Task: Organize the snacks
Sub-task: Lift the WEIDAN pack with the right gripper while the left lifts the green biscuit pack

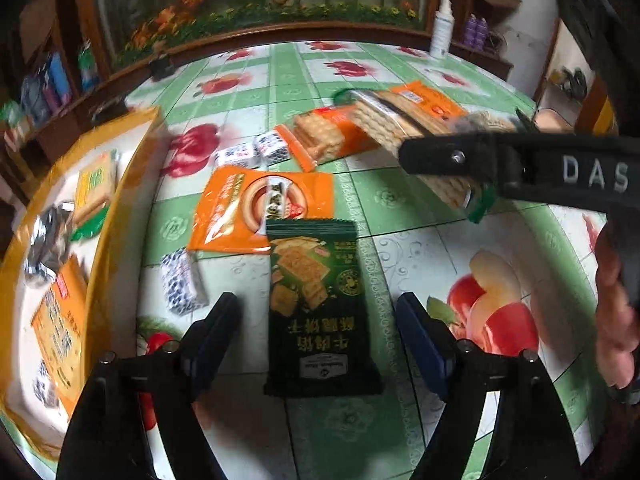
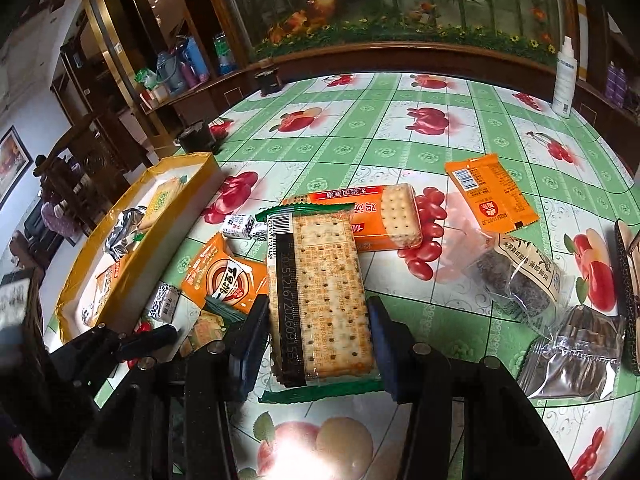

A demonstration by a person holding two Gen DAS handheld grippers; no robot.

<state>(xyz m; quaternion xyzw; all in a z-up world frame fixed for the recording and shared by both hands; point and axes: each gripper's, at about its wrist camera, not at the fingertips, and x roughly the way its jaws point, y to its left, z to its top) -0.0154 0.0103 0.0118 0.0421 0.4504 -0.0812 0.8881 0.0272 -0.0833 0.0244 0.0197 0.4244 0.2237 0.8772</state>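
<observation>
Right wrist view showed your right gripper (image 2: 318,334) clenched on a clear cracker pack (image 2: 320,296) with green crimped ends, a black printed strip down its left side and a barcode at its far end; both pads pressed its long edges, and it hung over the fruit-print tablecloth (image 2: 400,148). Under its far end, at twelve o'clock, lay an orange cracker pack (image 2: 384,216). At two o'clock sat a small orange sachet (image 2: 490,196), at three o'clock a clear pack with dark filling (image 2: 520,276) and a silver pouch (image 2: 576,348). At nine o'clock an orange ring-print pouch (image 2: 224,276) lay near two small black-and-white sweets, and at ten o'clock the yellow-rimmed tray (image 2: 200,160) already held several packs.

From the left wrist, your left gripper (image 1: 318,320) stood released, its fingers apart on either side of a dark green biscuit pack (image 1: 316,304) lying flat on the cloth, neither pad touching it. Your other gripper crossed at two o'clock with its crackers, your hand (image 1: 616,320) at three o'clock. Both grippers pointed steeply down toward the table
</observation>
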